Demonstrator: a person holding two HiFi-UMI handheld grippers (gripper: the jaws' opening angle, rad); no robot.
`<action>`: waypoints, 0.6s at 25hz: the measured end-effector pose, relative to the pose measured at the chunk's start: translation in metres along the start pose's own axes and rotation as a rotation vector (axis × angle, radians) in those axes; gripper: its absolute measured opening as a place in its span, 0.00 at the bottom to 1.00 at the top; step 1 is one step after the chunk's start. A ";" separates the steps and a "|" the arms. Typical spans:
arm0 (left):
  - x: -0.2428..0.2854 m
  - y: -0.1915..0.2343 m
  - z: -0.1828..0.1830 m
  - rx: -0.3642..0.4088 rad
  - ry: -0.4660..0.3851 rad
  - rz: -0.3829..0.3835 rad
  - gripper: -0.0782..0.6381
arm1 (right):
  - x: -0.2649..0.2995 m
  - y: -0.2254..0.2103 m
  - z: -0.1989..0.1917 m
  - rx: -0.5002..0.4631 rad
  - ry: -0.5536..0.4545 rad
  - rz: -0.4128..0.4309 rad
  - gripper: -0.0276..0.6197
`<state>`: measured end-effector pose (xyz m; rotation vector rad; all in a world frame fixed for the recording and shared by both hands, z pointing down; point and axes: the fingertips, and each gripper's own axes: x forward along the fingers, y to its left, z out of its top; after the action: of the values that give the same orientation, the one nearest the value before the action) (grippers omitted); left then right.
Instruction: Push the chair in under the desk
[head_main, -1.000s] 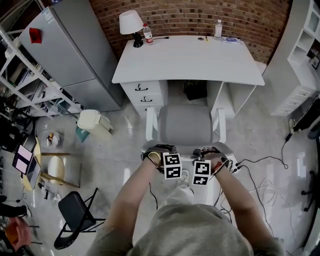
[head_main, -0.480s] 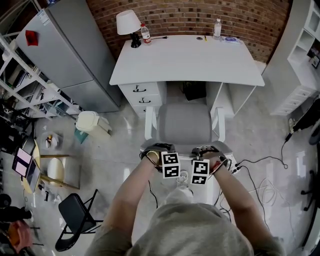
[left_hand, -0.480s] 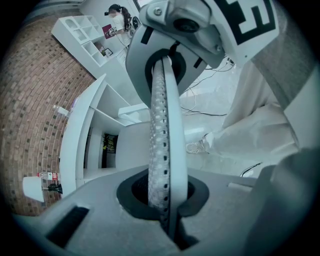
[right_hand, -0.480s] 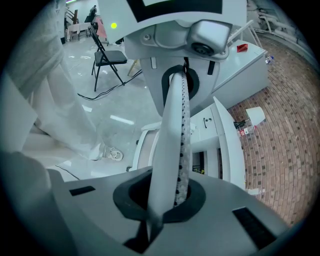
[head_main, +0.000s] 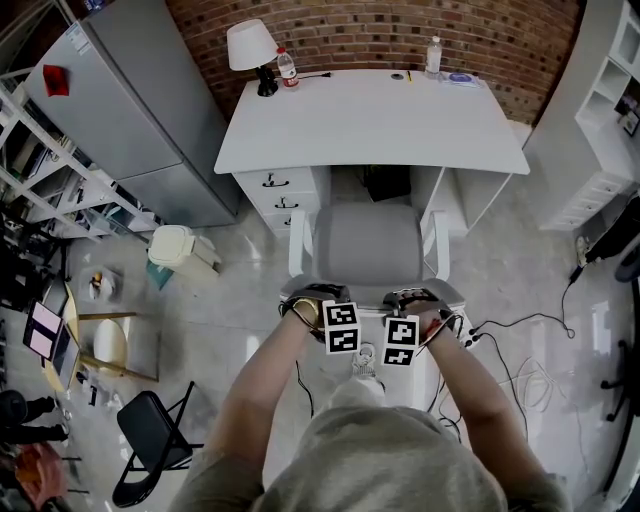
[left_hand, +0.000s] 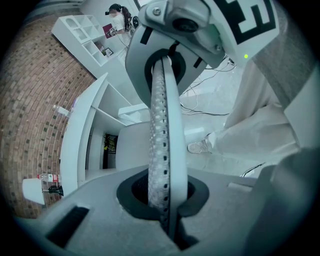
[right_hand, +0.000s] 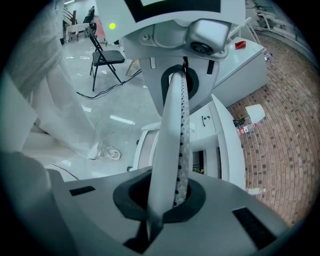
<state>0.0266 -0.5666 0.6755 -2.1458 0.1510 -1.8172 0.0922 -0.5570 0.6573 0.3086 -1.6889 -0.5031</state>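
Grey chair (head_main: 368, 242) faces the white desk (head_main: 372, 125); left gripper (head_main: 322, 312) and right gripper (head_main: 410, 316), both clenched empty, should push evenly, straight.

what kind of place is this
Probably an office or study corner: a white desk with drawers against a brick wall, a grey chair before it, a lamp on top.

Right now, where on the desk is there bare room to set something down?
The desk is bare across its middle and front edge. The back strip is crowded: lamp and red-labelled bottle at the left corner, clear bottle and small items towards the right.
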 end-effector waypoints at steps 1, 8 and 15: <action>0.001 0.002 0.000 0.000 0.000 0.000 0.13 | 0.001 -0.002 -0.001 -0.001 0.000 0.000 0.06; 0.005 0.018 0.000 0.001 0.000 0.002 0.13 | 0.008 -0.016 -0.006 -0.001 0.002 -0.002 0.06; 0.011 0.035 0.000 -0.001 0.000 0.001 0.13 | 0.016 -0.031 -0.013 -0.002 0.002 -0.004 0.06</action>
<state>0.0335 -0.6025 0.6754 -2.1461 0.1530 -1.8170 0.0994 -0.5931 0.6573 0.3112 -1.6858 -0.5066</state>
